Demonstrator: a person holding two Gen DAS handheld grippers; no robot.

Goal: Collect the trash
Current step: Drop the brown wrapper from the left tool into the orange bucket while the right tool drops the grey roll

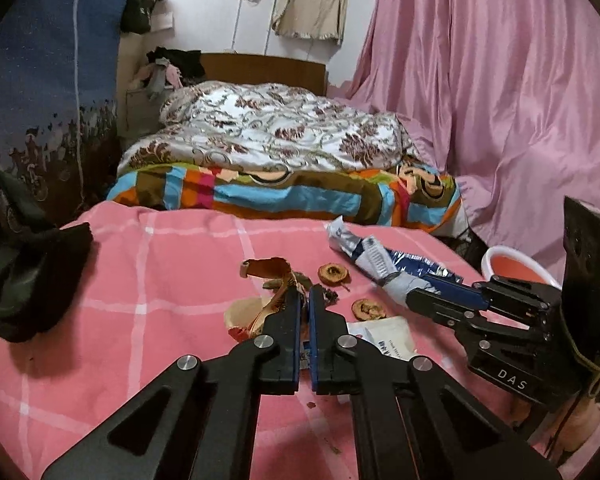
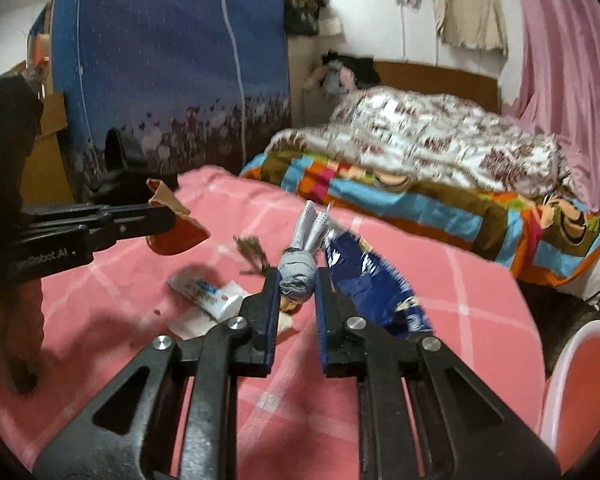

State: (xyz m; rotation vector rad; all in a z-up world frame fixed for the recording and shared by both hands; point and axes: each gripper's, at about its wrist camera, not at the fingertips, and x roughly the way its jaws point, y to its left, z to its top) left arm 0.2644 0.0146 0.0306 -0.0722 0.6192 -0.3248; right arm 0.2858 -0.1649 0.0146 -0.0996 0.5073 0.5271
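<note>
My left gripper (image 1: 306, 294) is shut on a brown and orange torn wrapper (image 1: 274, 300), held just above the pink checked cloth (image 1: 160, 280); it shows in the right wrist view (image 2: 168, 216) with the wrapper (image 2: 176, 232) in its tips. My right gripper (image 2: 298, 280) is shut on a crumpled blue and silver snack bag (image 2: 300, 270), also seen in the left wrist view (image 1: 384, 264). Two dried fruit slices (image 1: 334, 274) (image 1: 367, 309), a white sachet (image 1: 388, 334) and a small white tube (image 2: 204, 292) lie on the cloth.
A pink and white bin (image 2: 580, 380) stands at the right edge, also in the left wrist view (image 1: 516, 266). A black garment (image 1: 24, 256) lies at the left. A bed with a patterned quilt (image 1: 268, 128) is behind, pink curtain (image 1: 500, 80) to the right.
</note>
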